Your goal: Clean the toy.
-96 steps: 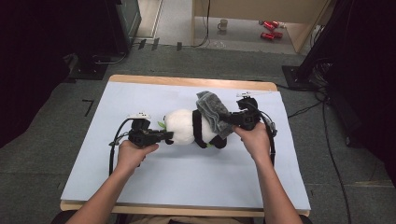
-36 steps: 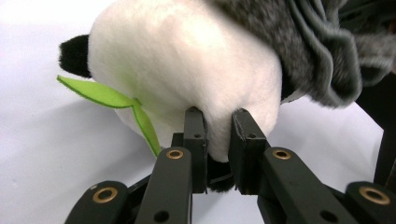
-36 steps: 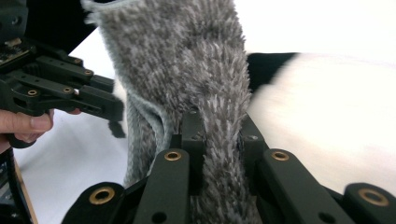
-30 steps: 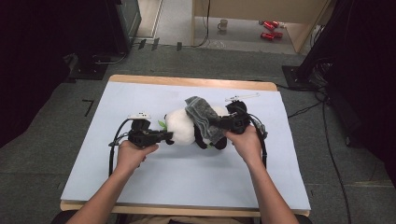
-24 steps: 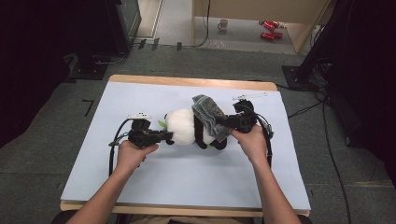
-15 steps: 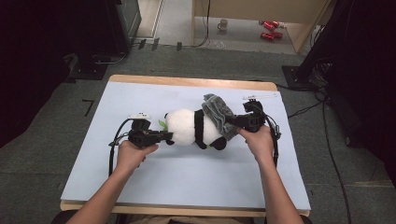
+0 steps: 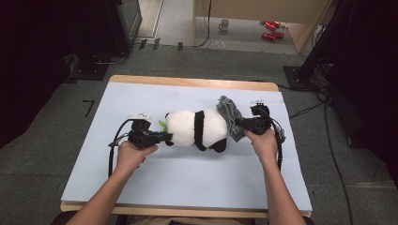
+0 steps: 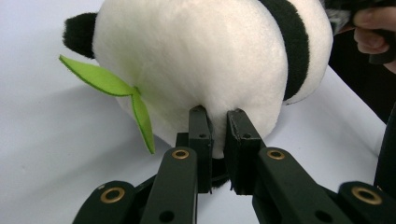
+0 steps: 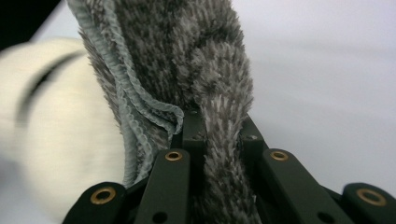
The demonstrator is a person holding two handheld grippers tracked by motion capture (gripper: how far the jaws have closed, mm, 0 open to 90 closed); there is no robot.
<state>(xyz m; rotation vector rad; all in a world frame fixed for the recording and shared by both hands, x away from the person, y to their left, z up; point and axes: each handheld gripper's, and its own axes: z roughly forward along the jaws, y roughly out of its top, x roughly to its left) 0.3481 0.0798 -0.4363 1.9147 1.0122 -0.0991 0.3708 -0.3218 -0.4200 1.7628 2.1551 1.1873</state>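
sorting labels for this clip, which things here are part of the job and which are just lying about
In the job:
- panda plush, pinched by the left gripper
- grey cloth, clamped in the right gripper, lying against the panda's end
- table

Lying about, on the floor beyond the table:
- mug
- red things

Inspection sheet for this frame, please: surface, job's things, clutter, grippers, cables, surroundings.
Surface: pale blue mat on a wooden table.
Job's things: plush panda lying on the mat; grey cloth at its right end.
Clutter: nothing seen.
Grippers: left gripper pinches the panda's fur; right gripper clamps the cloth.
Cables: black cable loops from the left gripper.
Surroundings: mug and red items on the floor.
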